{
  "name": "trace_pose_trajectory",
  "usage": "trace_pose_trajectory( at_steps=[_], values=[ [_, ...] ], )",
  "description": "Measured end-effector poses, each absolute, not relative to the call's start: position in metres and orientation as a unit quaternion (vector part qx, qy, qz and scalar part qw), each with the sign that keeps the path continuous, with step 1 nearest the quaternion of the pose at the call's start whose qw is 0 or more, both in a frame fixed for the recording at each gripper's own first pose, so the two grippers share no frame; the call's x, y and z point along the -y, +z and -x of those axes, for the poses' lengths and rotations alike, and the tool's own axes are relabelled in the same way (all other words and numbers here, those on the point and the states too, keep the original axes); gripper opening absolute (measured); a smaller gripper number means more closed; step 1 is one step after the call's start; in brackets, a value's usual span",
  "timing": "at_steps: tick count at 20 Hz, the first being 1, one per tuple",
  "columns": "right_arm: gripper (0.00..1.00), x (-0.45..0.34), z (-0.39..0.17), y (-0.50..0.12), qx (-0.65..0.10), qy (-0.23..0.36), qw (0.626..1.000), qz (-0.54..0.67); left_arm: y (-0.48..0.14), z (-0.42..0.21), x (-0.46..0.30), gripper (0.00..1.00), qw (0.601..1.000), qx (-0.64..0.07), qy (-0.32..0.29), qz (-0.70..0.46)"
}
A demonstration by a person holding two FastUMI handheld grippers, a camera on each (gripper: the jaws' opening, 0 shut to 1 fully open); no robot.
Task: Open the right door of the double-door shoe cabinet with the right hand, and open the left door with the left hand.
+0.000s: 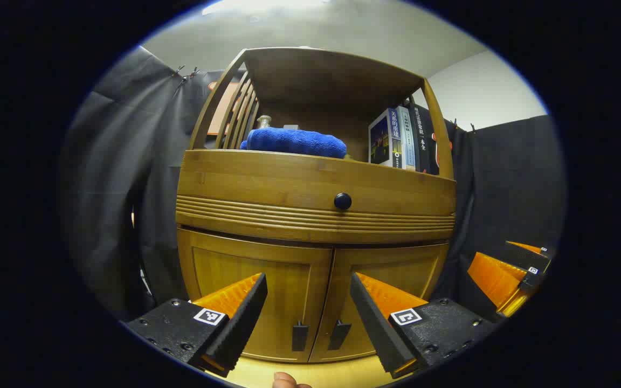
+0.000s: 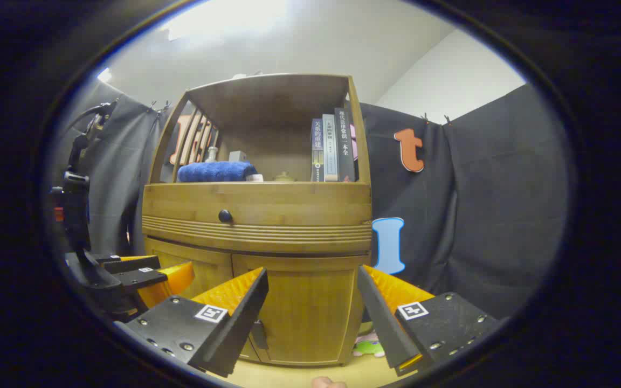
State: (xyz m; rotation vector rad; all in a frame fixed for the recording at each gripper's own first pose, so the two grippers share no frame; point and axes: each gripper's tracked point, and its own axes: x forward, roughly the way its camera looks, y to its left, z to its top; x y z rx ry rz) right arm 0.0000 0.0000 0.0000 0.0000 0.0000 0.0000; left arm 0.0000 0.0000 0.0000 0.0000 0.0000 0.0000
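Books (image 2: 332, 151) (spine writing unreadable) top the shut shoe cabinet (image 1: 310, 302); both tools (image 1: 308, 312) (image 2: 313, 312) gape, released.

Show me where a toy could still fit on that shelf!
The bare patch on the shelf lies between the blue towel and the books, though a small pot sits there at the back. The left end, by the towel, is crowded.

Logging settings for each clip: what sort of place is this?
Likely a staged recording booth, not a real home: black cloth hangs all round a lone wooden cabinet, whose open shelf holds books and a blue towel.
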Motion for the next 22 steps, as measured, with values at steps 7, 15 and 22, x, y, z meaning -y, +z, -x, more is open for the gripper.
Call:
trace_pose_trajectory(
  at_steps=[7,15,22],
  values=[
    [0.96,-0.002,-0.002,0.001,0.000,0.003,1.000,-0.017,0.008,0.002,0.001,0.95,1.000,0.003,0.000,-0.001],
    [0.96,-0.020,-0.006,-0.005,-0.001,0.017,1.000,-0.018,0.015,0.004,-0.007,0.95,1.000,0.015,0.014,-0.009],
    [0.96,-0.025,-0.012,-0.007,-0.002,0.023,0.999,-0.024,0.018,0.005,-0.018,0.96,0.999,0.022,0.023,-0.001]
  ],
)
